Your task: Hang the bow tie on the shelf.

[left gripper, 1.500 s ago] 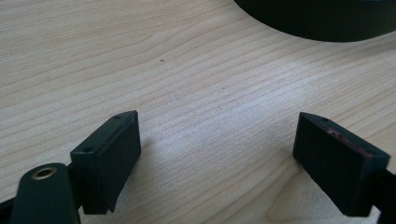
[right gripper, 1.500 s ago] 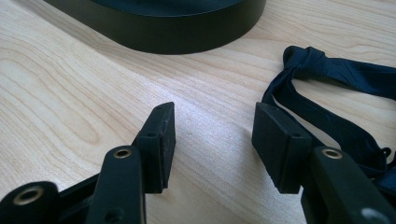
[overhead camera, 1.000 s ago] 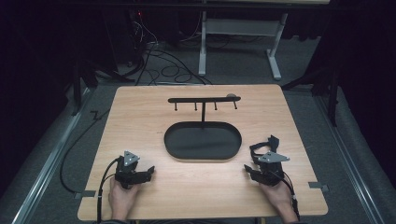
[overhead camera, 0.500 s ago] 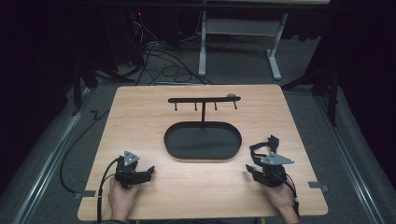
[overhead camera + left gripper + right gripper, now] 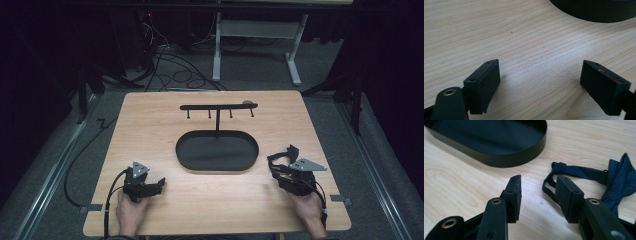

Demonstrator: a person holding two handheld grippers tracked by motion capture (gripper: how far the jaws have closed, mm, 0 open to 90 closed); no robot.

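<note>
Now I see the bow tie [image 5: 614, 178], dark navy, its thin strap looped and trailing, lying flat on the table [image 5: 150, 130] at the tray's [image 5: 217, 167] four o'clock; my right gripper [image 5: 539, 195], jaws just narrowed but grasping nothing, hovers beside the strap; my left gripper [image 5: 541, 80] rests released at seven o'clock.

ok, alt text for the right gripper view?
The right gripper, jaws open with nothing between them, points at a dark blue bow tie lying on the wooden table; its strap passes behind the right jaw. A black oval tray sits beyond.
</note>
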